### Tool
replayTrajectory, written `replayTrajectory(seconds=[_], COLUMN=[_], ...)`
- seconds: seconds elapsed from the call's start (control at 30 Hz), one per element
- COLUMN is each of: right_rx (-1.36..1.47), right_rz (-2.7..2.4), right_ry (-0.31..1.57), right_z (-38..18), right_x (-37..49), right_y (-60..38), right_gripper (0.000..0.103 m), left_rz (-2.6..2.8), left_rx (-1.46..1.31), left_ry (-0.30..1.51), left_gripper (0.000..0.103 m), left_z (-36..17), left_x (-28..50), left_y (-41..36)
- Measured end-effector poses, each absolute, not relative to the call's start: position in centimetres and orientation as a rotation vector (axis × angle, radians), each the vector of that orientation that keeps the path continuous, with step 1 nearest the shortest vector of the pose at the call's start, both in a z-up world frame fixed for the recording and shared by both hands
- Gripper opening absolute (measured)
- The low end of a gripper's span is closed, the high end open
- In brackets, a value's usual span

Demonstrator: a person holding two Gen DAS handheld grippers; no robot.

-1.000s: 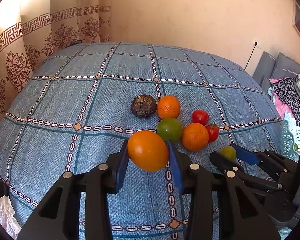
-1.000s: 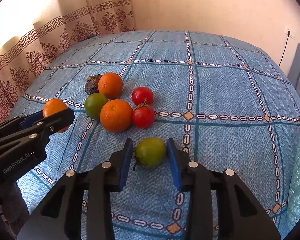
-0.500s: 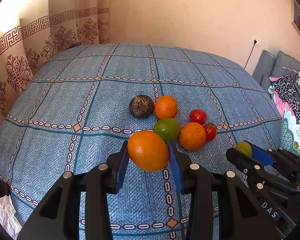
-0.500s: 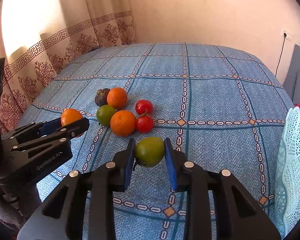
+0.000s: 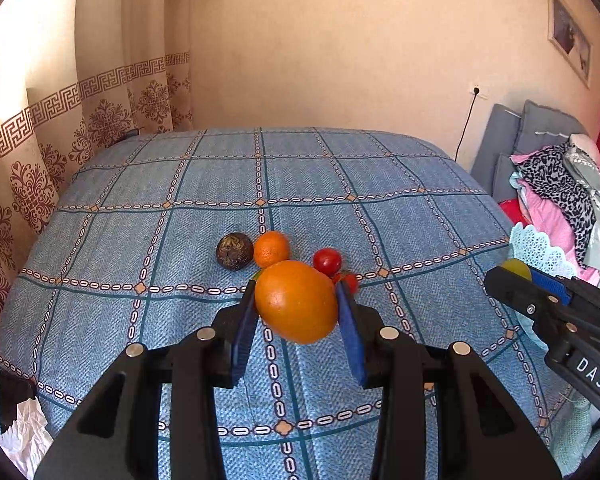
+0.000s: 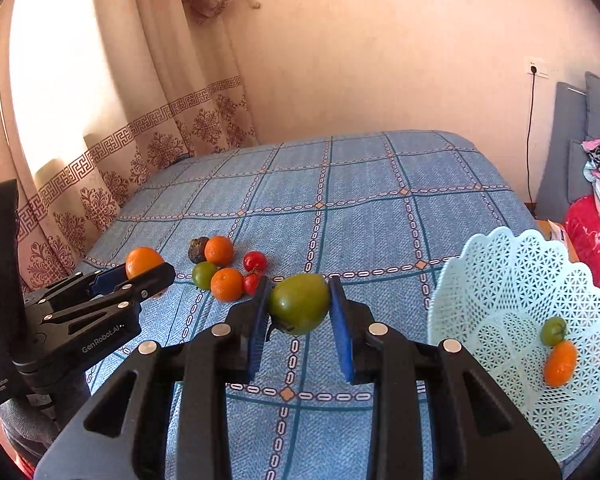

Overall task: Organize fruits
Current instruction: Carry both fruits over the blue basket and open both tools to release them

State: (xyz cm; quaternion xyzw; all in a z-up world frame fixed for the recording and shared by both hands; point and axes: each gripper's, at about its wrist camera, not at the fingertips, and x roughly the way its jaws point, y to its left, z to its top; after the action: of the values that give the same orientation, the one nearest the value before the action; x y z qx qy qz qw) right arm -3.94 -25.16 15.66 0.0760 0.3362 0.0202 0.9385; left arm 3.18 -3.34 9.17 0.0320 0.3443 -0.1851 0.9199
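Note:
My left gripper (image 5: 296, 304) is shut on a large orange (image 5: 296, 302), held up above the blue checked bedspread (image 5: 180, 240). My right gripper (image 6: 298, 308) is shut on a green tomato (image 6: 299, 309), also lifted off the bed. On the bedspread remain a dark wrinkled fruit (image 5: 233, 251), an orange (image 5: 271, 249), two red tomatoes (image 5: 327, 261), and, in the right wrist view, a green fruit (image 6: 204, 275) and another orange (image 6: 227, 284). A pale blue lattice basket (image 6: 500, 280) at the right holds a green fruit (image 6: 553, 331) and an orange one (image 6: 560, 363).
Patterned curtains (image 5: 60, 140) hang along the left of the bed. Grey cushions and a heap of clothes (image 5: 560, 188) lie to the right. A cable runs to a wall socket (image 5: 476, 90). Crumpled white paper (image 5: 24, 428) lies at the lower left.
Both grippers have risen with their fruit and drawn back from the pile. The right jaws closed onto the green tomato, and the basket has come into the right wrist view.

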Motion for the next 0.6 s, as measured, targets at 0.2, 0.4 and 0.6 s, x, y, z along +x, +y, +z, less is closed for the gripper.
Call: replayTrajectory(seconds=[0.2,0.4,0.6], right_rx=[0.200,0.246,0.287], right_rz=[-0.024,-0.114,-0.191], right_ry=[0.656,0.636,0.628], right_z=[16.9,17.2,17.1], right_x=[-5.8,-7.6,-9.6], right_y=[-28.7,-32.8,-36.4], right_gripper=[0.030,0.030,0.030], left_rz=[-0.459,-0.544,-0.624], left_rx=[0.086,0.120,0.160], left_ry=[0.670,0.652,0.662], left_gripper=[0.039,0.039,0.039], left_z=[11.3,12.4,12.3], left_x=[1.8,0.5,-0.7], left_y=[-6.3,-10.2,-13.9])
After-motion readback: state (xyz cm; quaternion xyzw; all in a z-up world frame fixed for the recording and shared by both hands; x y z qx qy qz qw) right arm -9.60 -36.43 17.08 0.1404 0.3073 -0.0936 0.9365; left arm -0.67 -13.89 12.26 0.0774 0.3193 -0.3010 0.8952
